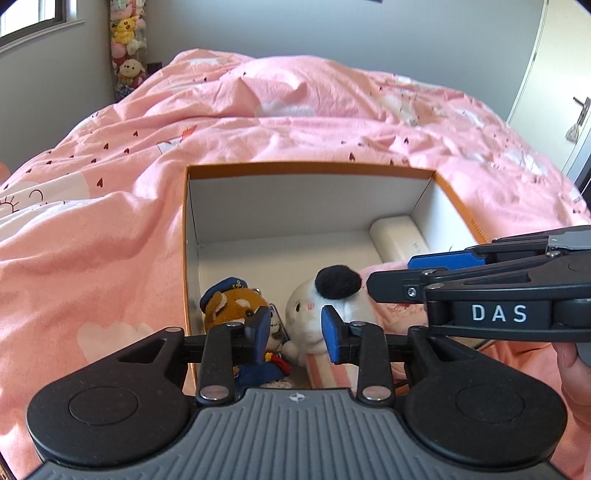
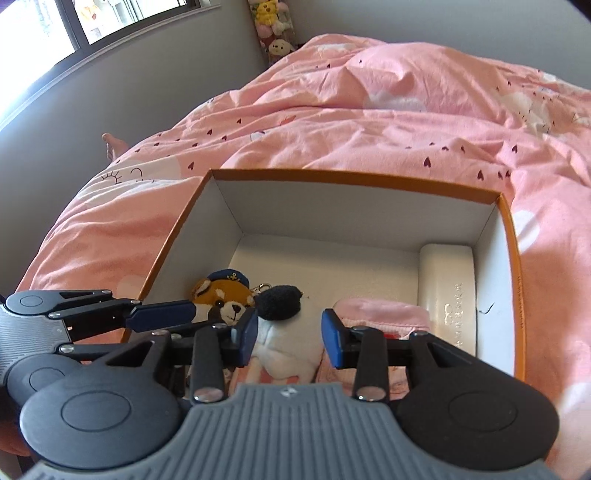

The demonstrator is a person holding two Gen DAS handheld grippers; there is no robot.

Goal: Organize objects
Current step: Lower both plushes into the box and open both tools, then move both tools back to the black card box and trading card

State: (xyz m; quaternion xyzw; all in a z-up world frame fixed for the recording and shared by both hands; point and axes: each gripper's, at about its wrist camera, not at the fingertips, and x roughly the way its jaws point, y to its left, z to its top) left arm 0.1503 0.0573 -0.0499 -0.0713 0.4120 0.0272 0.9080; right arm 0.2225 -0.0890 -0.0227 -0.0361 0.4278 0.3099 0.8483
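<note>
An orange box [image 1: 310,167] with a white inside lies on the bed. In its near end a brown bear plush in a sailor cap [image 1: 232,302] lies beside a white plush with a black pom [image 1: 310,306]. A white case [image 1: 399,240] lies along the right wall, with a pink cloth [image 2: 380,314] in front of it. My left gripper [image 1: 295,330] hangs open over the two plush toys, holding nothing. My right gripper [image 2: 290,338] is open above the white plush [image 2: 284,343], pads not pressing on it. Each gripper shows in the other's view: the right gripper [image 1: 391,275] and the left gripper [image 2: 184,319].
A rumpled pink duvet [image 1: 258,122] covers the bed around the box. A column of hanging plush toys [image 1: 127,44] fills the far corner beside a window [image 2: 110,22]. A door with a handle [image 1: 576,110] is at the right. A bare foot [image 2: 112,144] shows past the bed's left edge.
</note>
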